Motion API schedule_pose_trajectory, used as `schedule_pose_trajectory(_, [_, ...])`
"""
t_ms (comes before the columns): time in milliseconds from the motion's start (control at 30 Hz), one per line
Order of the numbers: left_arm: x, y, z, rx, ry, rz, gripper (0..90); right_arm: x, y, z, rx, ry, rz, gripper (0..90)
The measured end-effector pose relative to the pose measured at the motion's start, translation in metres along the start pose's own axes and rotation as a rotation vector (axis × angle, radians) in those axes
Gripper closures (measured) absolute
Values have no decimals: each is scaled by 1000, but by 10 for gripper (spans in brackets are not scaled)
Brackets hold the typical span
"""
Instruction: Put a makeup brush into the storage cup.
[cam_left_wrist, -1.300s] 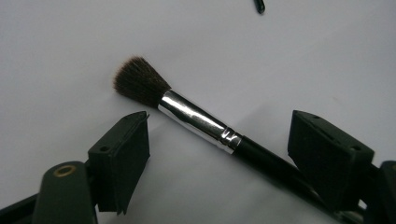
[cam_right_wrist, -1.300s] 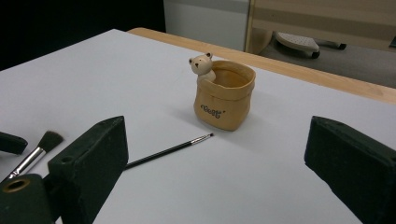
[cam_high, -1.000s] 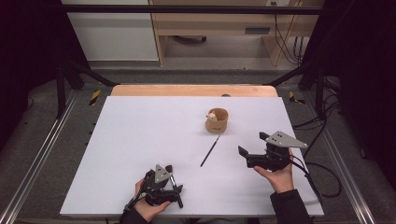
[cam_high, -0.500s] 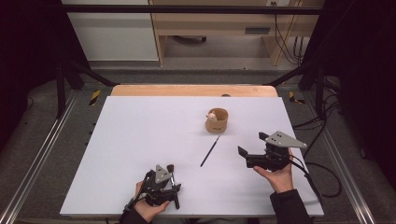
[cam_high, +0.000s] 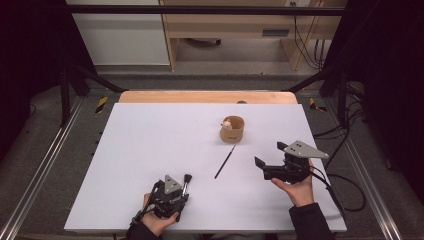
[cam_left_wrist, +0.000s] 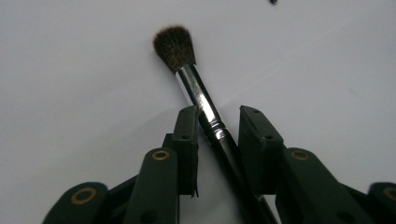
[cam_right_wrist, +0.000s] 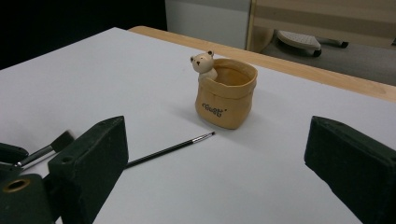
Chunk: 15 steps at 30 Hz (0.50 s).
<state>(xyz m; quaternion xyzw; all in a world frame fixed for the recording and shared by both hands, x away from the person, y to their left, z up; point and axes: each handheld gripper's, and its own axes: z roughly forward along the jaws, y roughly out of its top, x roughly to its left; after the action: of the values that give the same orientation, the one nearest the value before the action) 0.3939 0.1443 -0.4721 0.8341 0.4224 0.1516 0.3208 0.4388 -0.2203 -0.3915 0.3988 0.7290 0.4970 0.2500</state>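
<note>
Left gripper view shows the left gripper (cam_left_wrist: 217, 123) with its jaws just closing around the makeup brush (cam_left_wrist: 198, 95), which lies on the white table (cam_left_wrist: 70, 70); one pad touches the ferrule, the other stands just off it; the right gripper (cam_high: 272, 155) hovers with jaws wide, near the thin brush (cam_high: 225, 161) and the bear pot (cam_high: 232, 129).

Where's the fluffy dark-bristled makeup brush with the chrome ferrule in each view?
High view: fluffy dark-bristled makeup brush, bottom centre-left, at the left claw.
Left gripper view: centre, handle between the jaws.
Right gripper view: far left edge.
Shared landmark: white table.
</note>
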Motion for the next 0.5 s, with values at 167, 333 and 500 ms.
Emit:
schedule_pose_trajectory(167, [3, 0, -1, 5, -5, 0, 729, 0, 0, 0, 0, 0, 0, 68])
schedule_pose_trajectory(333, [5, 0, -2, 13, -10, 15, 761, 0, 0, 1, 1, 2, 2, 68])
schedule_pose_trajectory(500, [5, 1, -2, 18, -14, 37, 777, 0, 0, 1, 4, 3, 2, 68])
